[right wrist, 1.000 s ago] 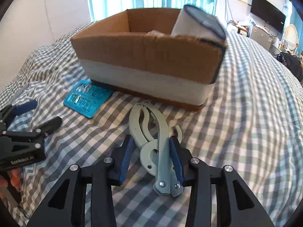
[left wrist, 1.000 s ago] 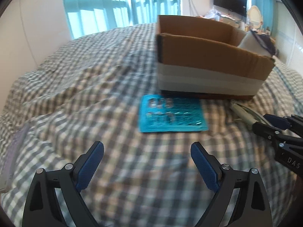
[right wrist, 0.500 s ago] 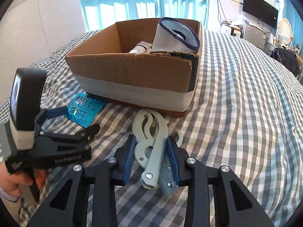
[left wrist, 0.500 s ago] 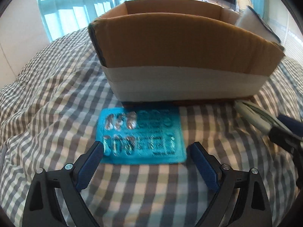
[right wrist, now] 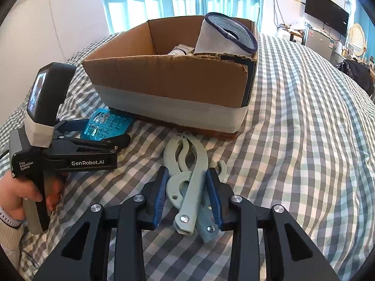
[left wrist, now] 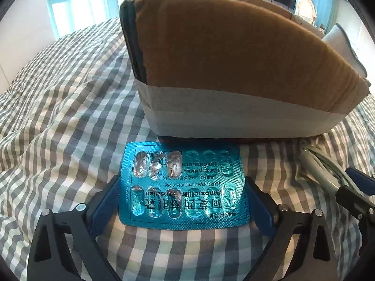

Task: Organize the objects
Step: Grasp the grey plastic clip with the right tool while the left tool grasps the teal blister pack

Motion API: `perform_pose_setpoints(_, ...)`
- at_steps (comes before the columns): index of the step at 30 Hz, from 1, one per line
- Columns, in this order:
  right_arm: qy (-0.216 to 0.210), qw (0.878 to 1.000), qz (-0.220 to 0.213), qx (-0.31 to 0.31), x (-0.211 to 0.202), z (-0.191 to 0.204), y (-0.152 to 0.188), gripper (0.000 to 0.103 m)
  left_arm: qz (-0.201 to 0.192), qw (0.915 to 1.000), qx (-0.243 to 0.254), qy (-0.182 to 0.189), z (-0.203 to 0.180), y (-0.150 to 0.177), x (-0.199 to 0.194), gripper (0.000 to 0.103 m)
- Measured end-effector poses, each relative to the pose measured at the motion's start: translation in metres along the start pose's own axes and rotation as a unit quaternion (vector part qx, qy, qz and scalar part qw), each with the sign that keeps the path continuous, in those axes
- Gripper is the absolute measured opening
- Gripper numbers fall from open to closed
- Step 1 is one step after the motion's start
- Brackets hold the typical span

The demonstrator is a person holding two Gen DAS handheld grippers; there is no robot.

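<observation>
A blue pill blister pack (left wrist: 184, 186) lies on the checked bedcover just in front of the cardboard box (left wrist: 234, 70). My left gripper (left wrist: 182, 199) is open, its blue pads on either side of the pack. The pack also shows in the right wrist view (right wrist: 106, 126), between the left gripper's fingers (right wrist: 114, 139). My right gripper (right wrist: 188, 194) is shut on a pale green plier-like tool (right wrist: 189, 164), which lies on the bed in front of the box (right wrist: 168, 89). The tool's tip shows at the right of the left wrist view (left wrist: 321, 166).
The box holds a white cup with a dark rim (right wrist: 225, 37) and a tube (right wrist: 180, 49). The checked bedcover (right wrist: 304, 140) spreads to all sides. Curtained windows, a wall television (right wrist: 325, 11) and furniture stand beyond the bed.
My left gripper has moved forward and down until the blister pack sits between its open pads. My right gripper has kept its grip on the pale green tool and pulled back slightly.
</observation>
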State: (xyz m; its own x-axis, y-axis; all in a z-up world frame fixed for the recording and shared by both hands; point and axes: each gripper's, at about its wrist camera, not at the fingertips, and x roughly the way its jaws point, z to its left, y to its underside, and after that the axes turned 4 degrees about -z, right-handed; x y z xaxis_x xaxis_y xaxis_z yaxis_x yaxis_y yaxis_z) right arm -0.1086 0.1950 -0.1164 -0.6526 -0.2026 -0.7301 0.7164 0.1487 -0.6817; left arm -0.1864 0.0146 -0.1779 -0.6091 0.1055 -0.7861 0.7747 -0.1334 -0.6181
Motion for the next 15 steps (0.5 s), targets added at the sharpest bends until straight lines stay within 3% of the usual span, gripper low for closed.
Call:
perform_pose_setpoints(7,0.005,1.000,-0.013,-0.007,-0.010,0.005,-0.003,0.033,-0.002,0.9999,-0.014,0.008,0.000,0.010,-0.023,0.099)
perform_pose_setpoints(15,0.011,0.999,-0.037,-0.020,-0.038,0.019,-0.006,0.033,-0.033,0.9993,-0.014,0.001,-0.005,0.024,-0.071,0.099)
